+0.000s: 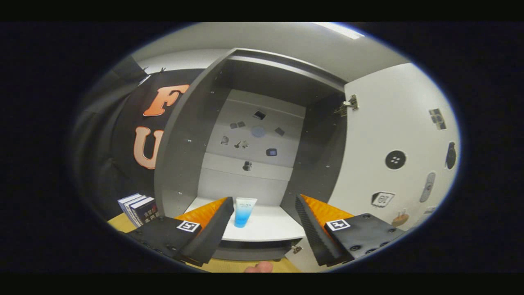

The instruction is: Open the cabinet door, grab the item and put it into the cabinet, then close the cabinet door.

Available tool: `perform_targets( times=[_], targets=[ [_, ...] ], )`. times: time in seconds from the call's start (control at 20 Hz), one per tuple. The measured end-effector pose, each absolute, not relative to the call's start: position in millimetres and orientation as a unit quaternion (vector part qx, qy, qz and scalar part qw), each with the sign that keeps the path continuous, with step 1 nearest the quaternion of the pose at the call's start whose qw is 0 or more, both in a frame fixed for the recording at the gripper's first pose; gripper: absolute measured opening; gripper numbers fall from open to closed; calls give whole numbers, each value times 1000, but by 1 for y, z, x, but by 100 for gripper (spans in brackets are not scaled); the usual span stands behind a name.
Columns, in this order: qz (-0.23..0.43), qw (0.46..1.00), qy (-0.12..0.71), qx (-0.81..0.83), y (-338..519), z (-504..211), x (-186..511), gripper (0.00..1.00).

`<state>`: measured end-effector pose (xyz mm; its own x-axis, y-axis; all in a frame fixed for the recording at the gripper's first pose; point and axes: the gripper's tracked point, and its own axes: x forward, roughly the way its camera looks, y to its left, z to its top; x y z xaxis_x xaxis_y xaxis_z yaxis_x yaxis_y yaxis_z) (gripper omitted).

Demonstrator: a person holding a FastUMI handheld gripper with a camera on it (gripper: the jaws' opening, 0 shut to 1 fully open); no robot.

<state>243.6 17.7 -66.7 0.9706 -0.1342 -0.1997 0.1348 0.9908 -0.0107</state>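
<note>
Where the yellow table (118, 224) meets the cabinet's outer left wall, a few dark-covered books (138, 209) are seen standing upright. Next comes the cabinet (186, 135), its dark side walls framing a smooth white shelf (266, 227) with bare room around a small blue tube (244, 212) standing near the front edge. The gripper (265, 219) is held wide apart, gripping nothing, the tube just ahead between its ridged fingers. Rightmost, the white door (393, 135) is swung fully open.

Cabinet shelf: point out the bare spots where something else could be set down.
The white shelf is bare right of the blue tube, up to the dark right wall. Left of the tube is tight. The gripper is open, its fingers ahead of the shelf's front edge.
</note>
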Motion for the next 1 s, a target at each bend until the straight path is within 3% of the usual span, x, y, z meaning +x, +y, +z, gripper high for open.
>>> perform_targets(
  times=[0.55,1.0],
  targets=[
    [-140,982,129,-3,-86,-83,34,96],
    [-327,933,147,-31,-226,-110,-74,96]
  ],
)
